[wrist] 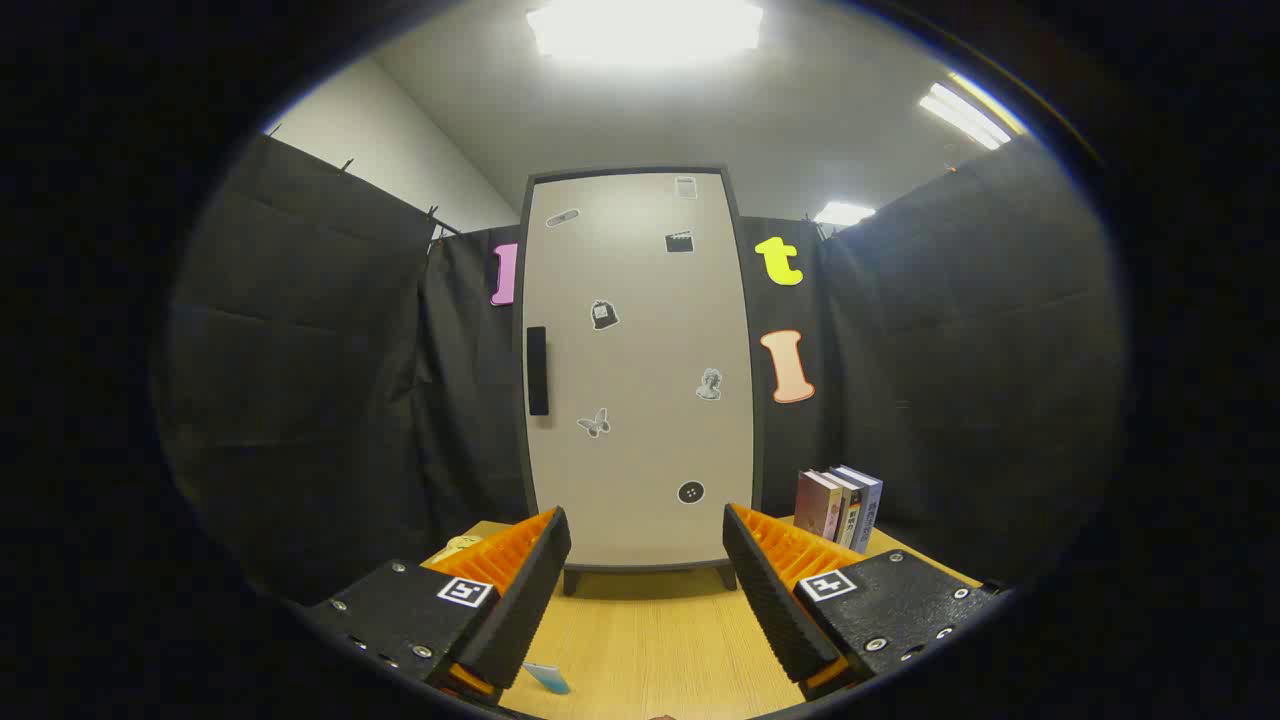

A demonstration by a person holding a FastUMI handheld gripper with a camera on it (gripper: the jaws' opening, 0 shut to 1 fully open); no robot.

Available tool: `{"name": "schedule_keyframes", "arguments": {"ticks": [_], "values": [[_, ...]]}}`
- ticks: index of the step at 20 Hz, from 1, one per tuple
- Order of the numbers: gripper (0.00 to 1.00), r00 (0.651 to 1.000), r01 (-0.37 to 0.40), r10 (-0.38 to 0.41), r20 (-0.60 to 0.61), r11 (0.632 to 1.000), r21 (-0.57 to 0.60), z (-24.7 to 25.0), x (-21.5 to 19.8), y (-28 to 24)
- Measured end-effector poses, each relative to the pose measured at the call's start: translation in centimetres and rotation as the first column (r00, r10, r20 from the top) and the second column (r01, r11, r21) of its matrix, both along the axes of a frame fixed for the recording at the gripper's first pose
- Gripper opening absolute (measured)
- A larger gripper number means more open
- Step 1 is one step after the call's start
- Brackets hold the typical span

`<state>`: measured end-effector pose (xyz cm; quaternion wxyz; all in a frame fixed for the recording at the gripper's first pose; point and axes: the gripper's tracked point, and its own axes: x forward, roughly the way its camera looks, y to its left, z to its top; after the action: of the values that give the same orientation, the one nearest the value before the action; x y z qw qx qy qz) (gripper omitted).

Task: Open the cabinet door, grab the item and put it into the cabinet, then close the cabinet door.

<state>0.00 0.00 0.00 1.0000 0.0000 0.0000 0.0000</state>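
Note:
A tall pale cabinet (640,370) with small stickers on its door stands on the wooden table (650,640), straight beyond my fingers. Its door is shut. A dark vertical handle (537,370) sits at the door's left edge. My gripper (647,530) is open, fingers wide apart, with nothing between them; it hangs over the table short of the cabinet. A small light-blue item (547,677) lies on the table just beside the left finger's base. A pale yellowish object (458,546) peeks out behind the left finger.
A few upright books (838,506) stand on the table to the right of the cabinet. Black cloth walls close in on the left, right and behind the cabinet. Bare wood lies between the fingers and the cabinet's feet.

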Motion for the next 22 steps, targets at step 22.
{"name": "schedule_keyframes", "arguments": {"ticks": [22], "values": [[0.95, 0.997, -0.064, 0.063, 0.045, 0.998, 0.022, 3.5, 5.3, 3.0]]}}
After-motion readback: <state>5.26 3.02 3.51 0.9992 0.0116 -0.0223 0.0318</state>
